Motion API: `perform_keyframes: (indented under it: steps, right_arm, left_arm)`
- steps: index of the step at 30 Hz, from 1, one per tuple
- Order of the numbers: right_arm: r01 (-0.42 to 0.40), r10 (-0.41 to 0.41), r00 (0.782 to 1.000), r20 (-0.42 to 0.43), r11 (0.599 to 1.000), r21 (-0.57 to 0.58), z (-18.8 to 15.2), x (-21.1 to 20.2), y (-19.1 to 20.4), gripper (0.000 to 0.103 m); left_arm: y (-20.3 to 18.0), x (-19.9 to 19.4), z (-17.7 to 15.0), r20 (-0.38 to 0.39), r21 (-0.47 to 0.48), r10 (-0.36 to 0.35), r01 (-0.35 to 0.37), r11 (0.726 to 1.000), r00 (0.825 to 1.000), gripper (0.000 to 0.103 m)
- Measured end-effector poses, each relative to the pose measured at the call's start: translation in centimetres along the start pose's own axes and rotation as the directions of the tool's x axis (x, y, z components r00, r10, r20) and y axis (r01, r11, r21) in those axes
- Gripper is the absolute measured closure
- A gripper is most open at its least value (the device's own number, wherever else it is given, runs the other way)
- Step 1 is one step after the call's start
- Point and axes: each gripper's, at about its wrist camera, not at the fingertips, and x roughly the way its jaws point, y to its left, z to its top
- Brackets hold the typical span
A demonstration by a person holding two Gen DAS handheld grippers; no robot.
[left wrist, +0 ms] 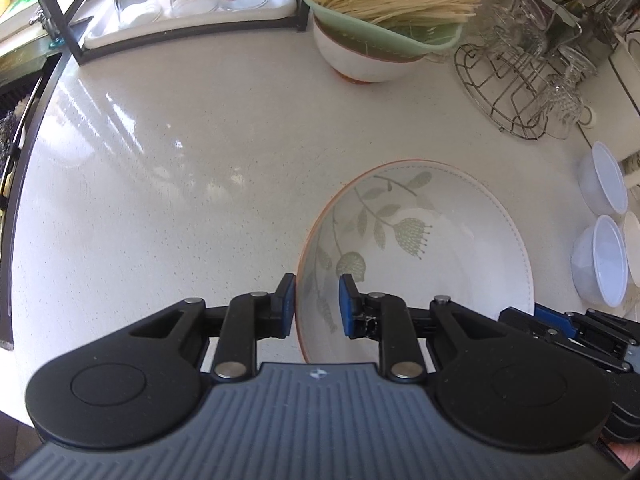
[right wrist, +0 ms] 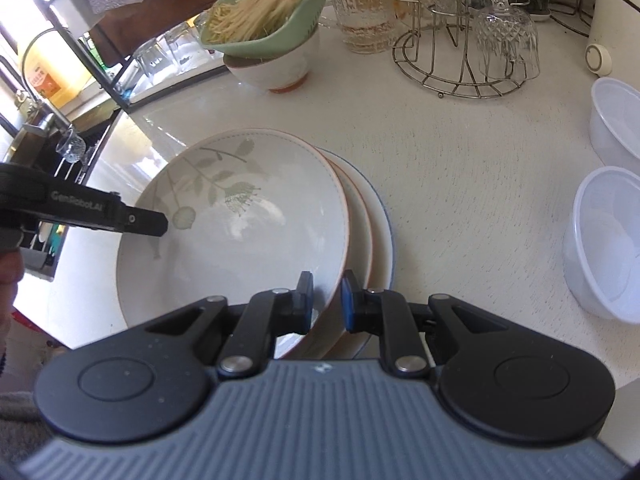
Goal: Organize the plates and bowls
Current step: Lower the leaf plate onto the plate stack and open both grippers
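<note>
A white plate with a leaf print and orange rim lies tilted on top of a stack of plates on the pale counter. My left gripper straddles the plate's left rim, one finger on each side, with a gap showing. My right gripper straddles the same leaf plate at its right rim, jaws also apart. The left gripper shows in the right wrist view over the plate's left side. Whether either one pinches the rim is not clear.
A green colander of noodles sits on a white bowl at the back. A wire glass rack with upturned glasses stands back right. Two clear plastic bowls lie right. A tray of glasses stands back left.
</note>
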Motion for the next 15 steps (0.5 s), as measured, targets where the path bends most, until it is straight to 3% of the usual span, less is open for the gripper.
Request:
perform_keyframes:
  steps: [7,11,15]
  right_arm:
    - [0.009,-0.008,1.0,0.018,0.999,-0.032,0.1,-0.9,-0.2,0.083]
    - [0.077,-0.075,0.997,0.024,0.992,-0.102,-0.1,-1.4,0.5,0.082]
    - [0.066,-0.066,0.998,0.009,0.995,-0.077,0.1,-1.2,-0.4,0.083]
  left_arm:
    - [-0.7,0.5,-0.2,0.018,-0.004,0.013,-0.013,1.0,1.0,0.078]
    - [-1.3,0.6,-0.6,0.042,-0.005,0.024,-0.024,1.0,0.999,0.078]
    - [-1.6,0.6,-0.8,0.058,-0.017,0.025,-0.024,1.0,0.998,0.078]
